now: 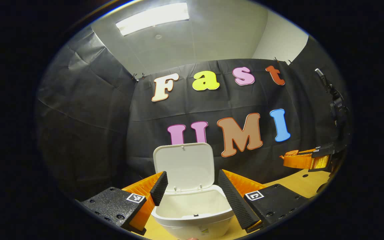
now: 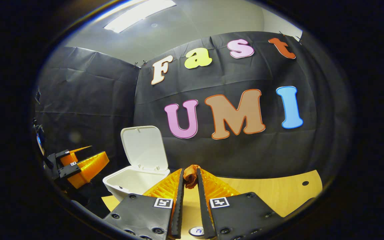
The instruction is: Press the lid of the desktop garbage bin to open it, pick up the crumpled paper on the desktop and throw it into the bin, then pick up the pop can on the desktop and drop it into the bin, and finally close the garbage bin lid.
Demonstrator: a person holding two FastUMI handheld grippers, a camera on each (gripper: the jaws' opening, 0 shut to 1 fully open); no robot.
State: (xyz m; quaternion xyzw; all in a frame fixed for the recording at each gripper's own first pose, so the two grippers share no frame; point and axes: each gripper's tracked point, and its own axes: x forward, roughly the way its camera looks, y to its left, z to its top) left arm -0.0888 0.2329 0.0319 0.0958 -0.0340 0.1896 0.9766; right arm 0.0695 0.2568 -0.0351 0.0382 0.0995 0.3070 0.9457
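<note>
The white garbage bin (image 1: 192, 210) stands on the wooden desktop with its lid (image 1: 183, 166) swung up and open. My left gripper (image 1: 192, 188) is open, a finger on each side of the bin's mouth, close to it. In the right gripper view the bin (image 2: 135, 181) sits to the left with its lid (image 2: 143, 146) upright. My right gripper (image 2: 190, 171) is shut on a crumpled orange-brown paper (image 2: 191, 177), held at the fingertips above the desktop. A round metal top, apparently the pop can (image 2: 197, 231), shows low between the right fingers.
The wooden desktop (image 2: 272, 193) reaches right to a curved edge with a small dark hole (image 2: 305, 183). Black cloth walls close the back and sides. The right gripper (image 1: 307, 160) shows far right in the left gripper view; the left gripper (image 2: 77, 165) shows beside the bin in the right gripper view.
</note>
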